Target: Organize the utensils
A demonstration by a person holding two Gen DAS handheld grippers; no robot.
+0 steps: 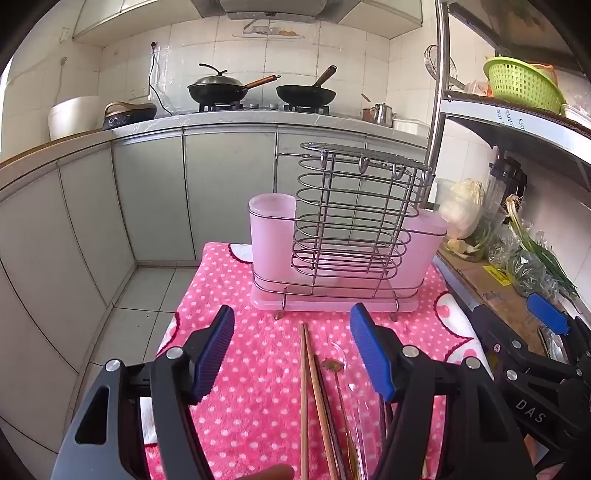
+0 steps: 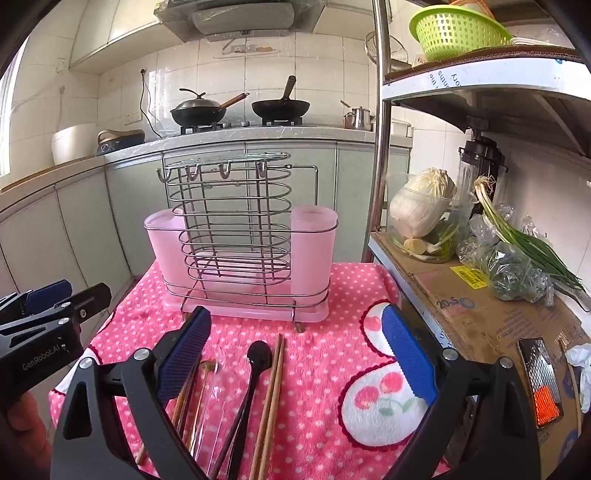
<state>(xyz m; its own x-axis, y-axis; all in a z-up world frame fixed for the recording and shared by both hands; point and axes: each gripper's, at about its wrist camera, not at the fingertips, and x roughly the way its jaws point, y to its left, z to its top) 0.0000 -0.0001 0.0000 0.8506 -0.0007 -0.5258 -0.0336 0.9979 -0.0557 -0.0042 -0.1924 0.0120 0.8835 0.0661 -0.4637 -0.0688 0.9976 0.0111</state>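
Note:
A wire utensil rack [image 1: 347,225] [image 2: 236,229] with a pink cup at each end stands at the far side of a pink dotted cloth [image 1: 258,387] [image 2: 325,354]. Wooden chopsticks [image 1: 310,398] [image 2: 271,398], a black spoon [image 2: 255,373] and a small gold spoon [image 1: 334,373] [image 2: 207,373] lie on the cloth in front of it. My left gripper [image 1: 291,354] hovers open above the chopsticks. My right gripper [image 2: 295,354] hangs open over the spoon and chopsticks. Neither holds anything. The left gripper [image 2: 55,306] also shows at the right wrist view's left edge.
A metal shelf [image 2: 480,314] lined with cardboard stands to the right, holding a cabbage in a glass jar [image 2: 421,214], green onions [image 2: 524,243] and a green basket [image 2: 458,33] above. Behind are cabinets and a counter with two woks [image 1: 306,94].

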